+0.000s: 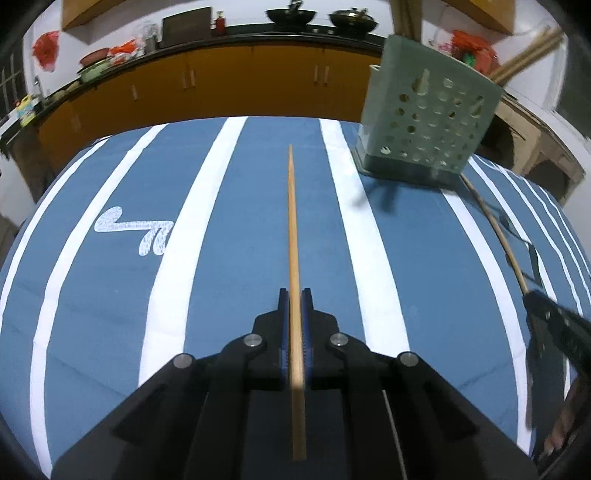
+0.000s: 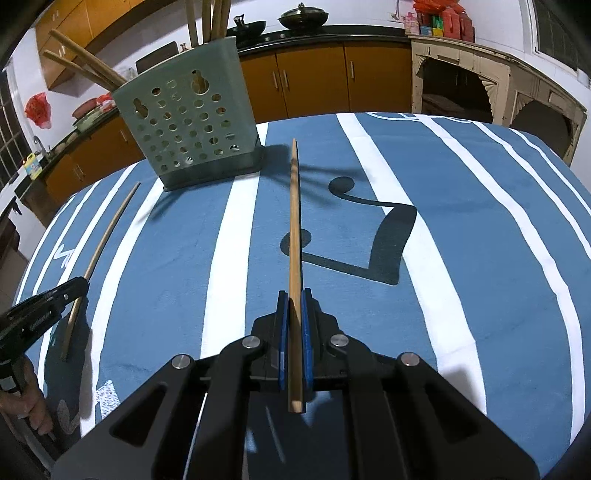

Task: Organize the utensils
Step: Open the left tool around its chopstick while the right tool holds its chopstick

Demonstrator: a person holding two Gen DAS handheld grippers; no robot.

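home kitchen, orange cabinets (image 2: 314, 74), black countertop (image 1: 258, 35), woks (image 1: 291, 15) along the wall

Your left black two-finger gripper (image 1: 294, 295) and your right black two-finger gripper (image 2: 294, 295) look alike: angular matte black plastic linkage arms with triangular cut-outs, joined by round silver pivot screws. Blue ridged pads (image 1: 283, 325) line the inner faces of the jaws. A thin grey cable (image 1: 393, 432) runs down the left body. Seen from the side, the left gripper shows small screws along its flank.
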